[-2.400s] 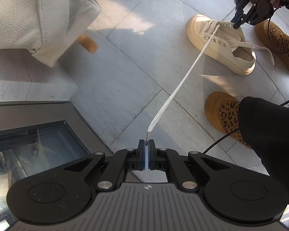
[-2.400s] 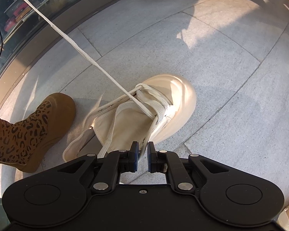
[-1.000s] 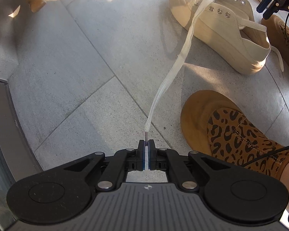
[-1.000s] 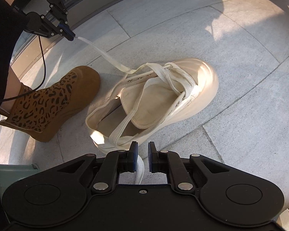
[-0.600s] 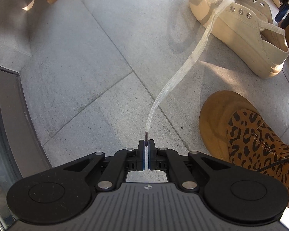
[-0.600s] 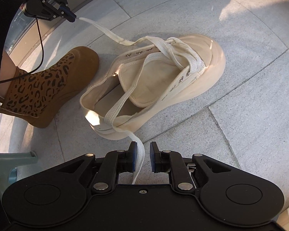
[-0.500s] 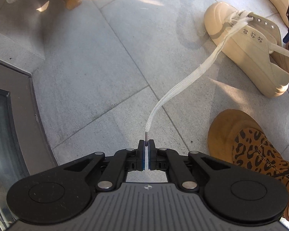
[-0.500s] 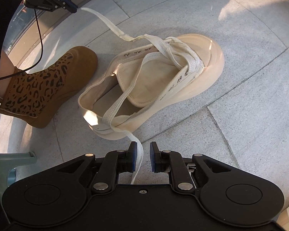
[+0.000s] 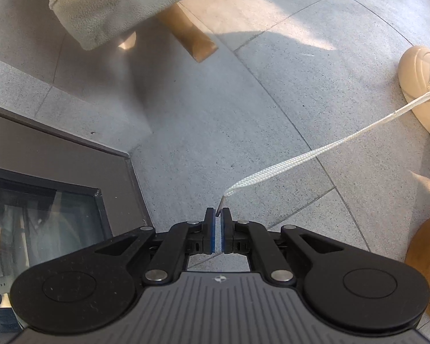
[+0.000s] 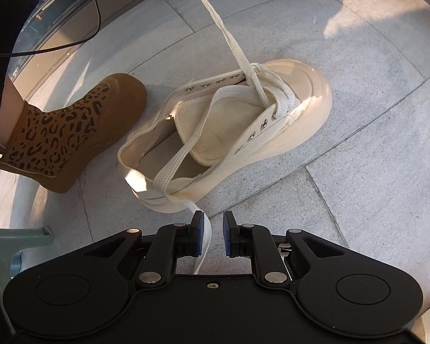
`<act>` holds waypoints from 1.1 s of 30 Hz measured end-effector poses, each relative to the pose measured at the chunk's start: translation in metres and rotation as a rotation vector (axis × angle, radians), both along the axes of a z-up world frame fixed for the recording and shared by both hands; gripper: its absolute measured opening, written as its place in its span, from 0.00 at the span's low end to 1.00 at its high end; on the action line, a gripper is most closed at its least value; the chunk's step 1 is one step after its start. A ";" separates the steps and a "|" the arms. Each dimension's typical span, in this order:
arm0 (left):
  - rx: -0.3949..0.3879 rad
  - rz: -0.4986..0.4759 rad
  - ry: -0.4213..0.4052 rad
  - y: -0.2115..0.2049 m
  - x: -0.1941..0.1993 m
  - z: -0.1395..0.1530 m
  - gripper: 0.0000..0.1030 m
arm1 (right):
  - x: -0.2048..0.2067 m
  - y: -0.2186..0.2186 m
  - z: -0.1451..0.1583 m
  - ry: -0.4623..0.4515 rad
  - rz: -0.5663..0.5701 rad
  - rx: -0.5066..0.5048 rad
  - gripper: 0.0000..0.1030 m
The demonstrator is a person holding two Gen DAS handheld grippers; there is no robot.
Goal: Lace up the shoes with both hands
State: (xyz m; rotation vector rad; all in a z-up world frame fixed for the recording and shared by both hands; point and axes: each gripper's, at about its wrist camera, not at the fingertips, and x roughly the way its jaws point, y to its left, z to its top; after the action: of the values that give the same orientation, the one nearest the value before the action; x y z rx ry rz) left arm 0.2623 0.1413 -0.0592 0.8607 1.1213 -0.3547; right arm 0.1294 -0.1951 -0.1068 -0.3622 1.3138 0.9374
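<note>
Grey stone-tile floor (image 10: 358,200), glass panel (image 9: 43,223) at its edge. Cream sneaker (image 10: 272,132) mid-floor. Left gripper (image 9: 218,215) pinches taut lace tip (image 9: 220,204); right gripper (image 10: 214,229) jaws spread, loose lace end (image 10: 205,240) between.

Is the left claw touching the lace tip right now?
Touching. In the left wrist view the left claw is shut, its pads pinching the dark tip of the lace, which runs taut from there to the cream shoe.
</note>
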 end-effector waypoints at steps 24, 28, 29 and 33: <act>-0.549 0.052 -0.034 -0.065 -0.046 0.025 0.34 | -0.060 0.043 -0.034 0.195 0.692 0.023 0.15; -0.579 0.081 -0.034 -0.066 -0.039 0.022 0.34 | -0.081 0.050 -0.049 0.161 0.873 -0.021 0.15; -0.587 0.093 -0.035 -0.066 -0.038 0.022 0.34 | -0.088 0.052 -0.052 0.158 0.910 -0.030 0.15; -0.631 0.099 -0.039 -0.065 -0.040 0.027 0.34 | -0.103 0.054 -0.056 0.123 0.955 -0.037 0.15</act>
State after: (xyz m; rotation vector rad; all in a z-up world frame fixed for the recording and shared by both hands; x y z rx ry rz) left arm 0.2226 0.0766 -0.0318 0.2531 0.9300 -0.5669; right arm 0.0262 -0.1413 -0.1626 -1.0220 1.2597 1.7430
